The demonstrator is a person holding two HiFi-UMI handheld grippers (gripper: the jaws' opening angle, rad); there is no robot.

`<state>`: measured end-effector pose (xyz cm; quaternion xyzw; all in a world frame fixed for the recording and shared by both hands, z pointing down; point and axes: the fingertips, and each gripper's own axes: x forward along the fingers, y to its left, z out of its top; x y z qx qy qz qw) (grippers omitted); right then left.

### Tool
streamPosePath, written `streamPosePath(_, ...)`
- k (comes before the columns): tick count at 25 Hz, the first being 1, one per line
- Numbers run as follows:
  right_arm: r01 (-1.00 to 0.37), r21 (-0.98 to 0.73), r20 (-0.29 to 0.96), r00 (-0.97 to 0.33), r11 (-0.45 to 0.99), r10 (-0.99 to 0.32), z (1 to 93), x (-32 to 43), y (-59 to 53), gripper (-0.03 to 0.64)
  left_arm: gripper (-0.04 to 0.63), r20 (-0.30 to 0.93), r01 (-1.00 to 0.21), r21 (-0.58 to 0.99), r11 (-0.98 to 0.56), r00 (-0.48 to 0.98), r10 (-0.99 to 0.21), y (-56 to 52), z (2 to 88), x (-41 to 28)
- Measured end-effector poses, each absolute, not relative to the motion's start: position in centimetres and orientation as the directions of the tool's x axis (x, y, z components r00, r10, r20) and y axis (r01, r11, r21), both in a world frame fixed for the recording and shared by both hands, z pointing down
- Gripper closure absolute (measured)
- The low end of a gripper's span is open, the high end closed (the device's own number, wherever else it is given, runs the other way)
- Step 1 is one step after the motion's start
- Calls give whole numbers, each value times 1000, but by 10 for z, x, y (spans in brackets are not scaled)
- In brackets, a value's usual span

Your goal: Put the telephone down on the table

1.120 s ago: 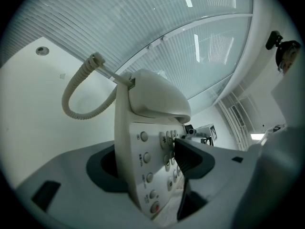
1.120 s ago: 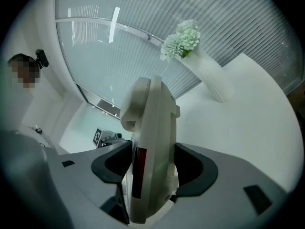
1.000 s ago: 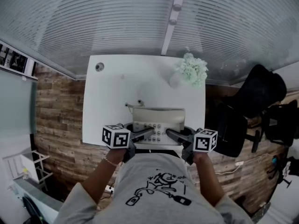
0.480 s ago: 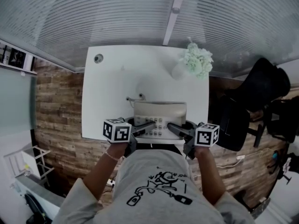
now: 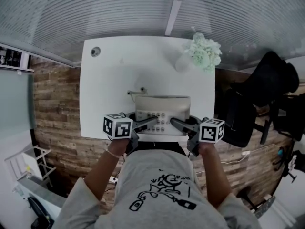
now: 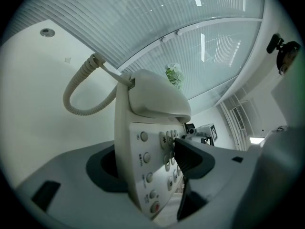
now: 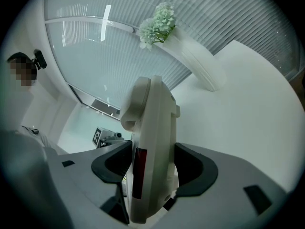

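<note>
A beige desk telephone [image 5: 162, 114] with a keypad and a handset on top hangs over the near part of the white table [image 5: 109, 89], gripped from both sides. My left gripper [image 5: 148, 124] is shut on its left end; in the left gripper view one pad presses the keypad face of the telephone [image 6: 147, 147], with the coiled cord [image 6: 78, 94] looping off to the left. My right gripper [image 5: 177, 124] is shut on the right end, and its jaws clamp the telephone's edge [image 7: 155, 128]. Whether the base touches the table is hidden.
A white vase of pale green flowers [image 5: 204, 55] stands at the table's far right corner, and a round cable hole [image 5: 95, 51] is at the far left. A black office chair [image 5: 259, 99] stands to the right on the wooden floor. A white rack [image 5: 26, 168] stands lower left.
Both grippers and the telephone have sunk a little toward the table. Both grips look the same.
</note>
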<state>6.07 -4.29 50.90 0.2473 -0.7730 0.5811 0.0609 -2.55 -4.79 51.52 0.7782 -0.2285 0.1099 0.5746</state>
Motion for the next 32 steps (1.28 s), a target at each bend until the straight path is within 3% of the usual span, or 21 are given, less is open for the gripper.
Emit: streamPosePath(32,-490,-862,456,-861,128,-228,593,63,-56,327,299,460,-488,862,-136,867,-192,-59,598,-24)
